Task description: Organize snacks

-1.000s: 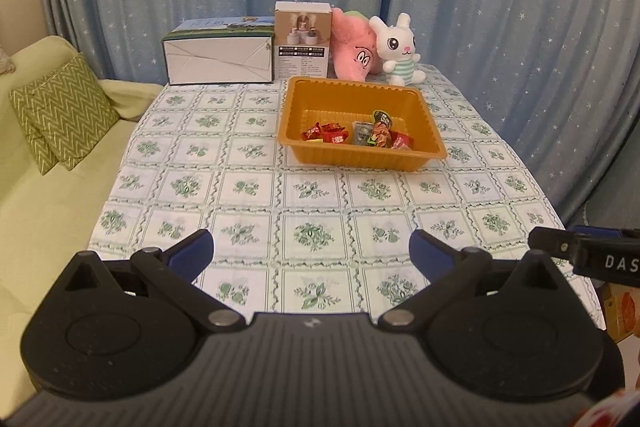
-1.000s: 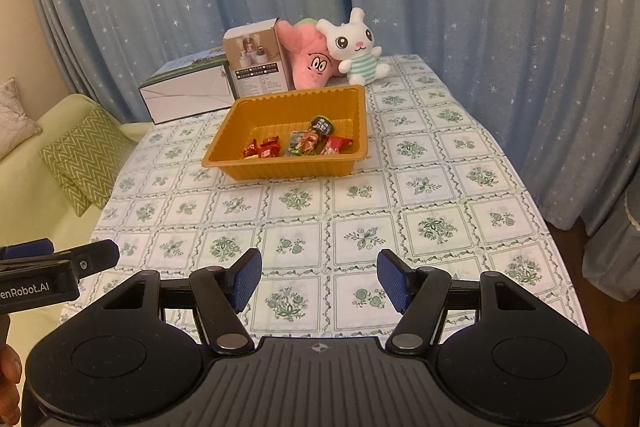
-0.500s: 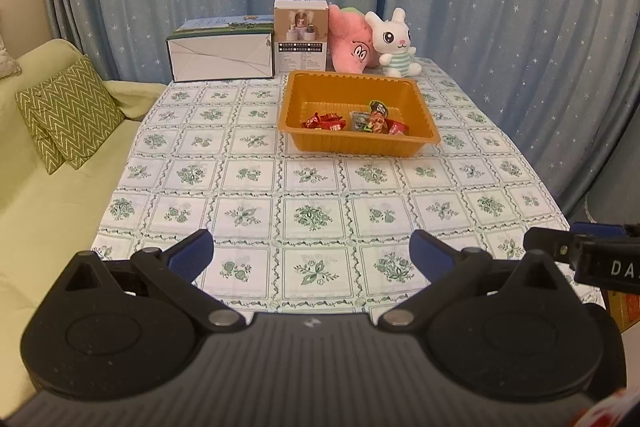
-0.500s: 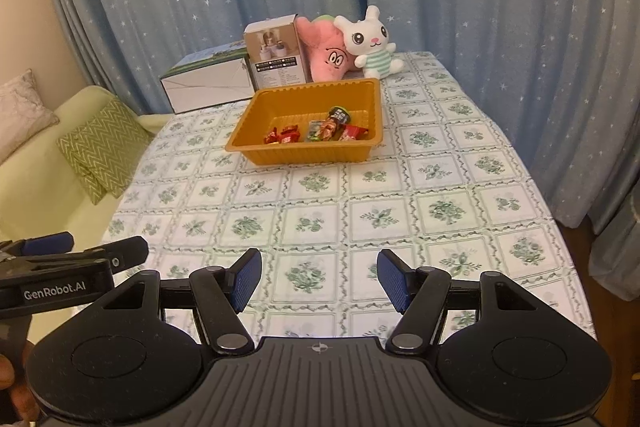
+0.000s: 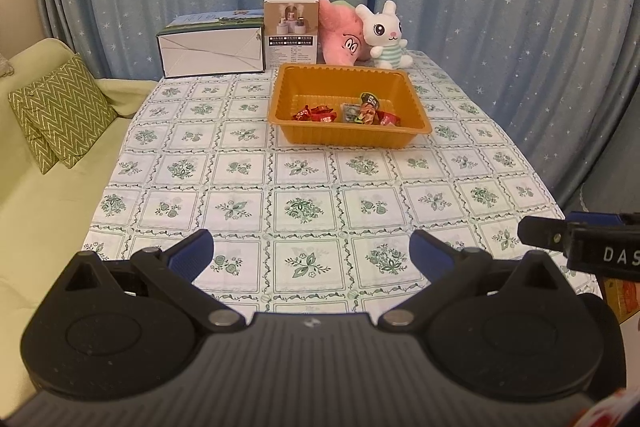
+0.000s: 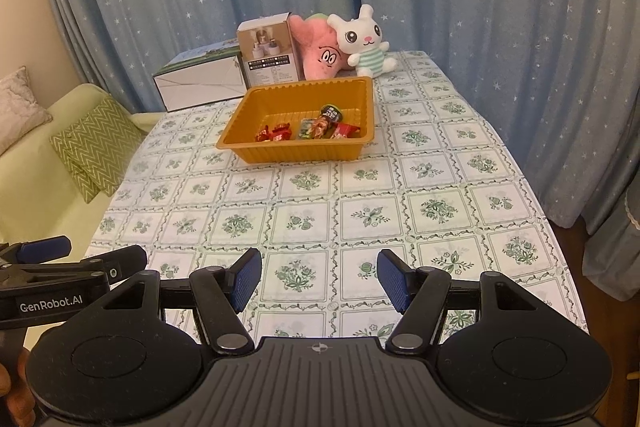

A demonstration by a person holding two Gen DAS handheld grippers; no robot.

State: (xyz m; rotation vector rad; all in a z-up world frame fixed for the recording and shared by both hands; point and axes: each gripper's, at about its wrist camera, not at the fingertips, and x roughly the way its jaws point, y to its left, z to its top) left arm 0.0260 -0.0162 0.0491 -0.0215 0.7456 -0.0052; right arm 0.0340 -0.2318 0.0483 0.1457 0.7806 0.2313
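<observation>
Blue pads tip both my claws, and neither has hold of anything. My left claw [image 5: 311, 255] hangs with its fingers spread wide over the near edge of the surface [image 5: 304, 183], which wears a white cloth printed with green flower squares. My right claw [image 6: 319, 277] is also parted, a little less widely, over the same near edge; its side shows at the right border of the left view, as the left one's side shows at the left border of the right view.

Well beyond both claws, toward the far end, sits the orange tray [image 5: 348, 139]. Wrapped snacks [image 5: 348, 113] lie in a loose row along its near wall: red wrappers to the left, a greenish packet and a dark-topped one in the middle, another red at the right.

Behind the tray stand a low white box [image 5: 212, 53], a taller printed carton [image 5: 291, 35], a pink plush [image 5: 342, 39] and a white bunny plush [image 5: 386, 37]. Blue star-speckled curtains [image 5: 480, 7] hang behind, and a green sofa with a zigzag cushion [image 5: 60, 111] lies to the left.
</observation>
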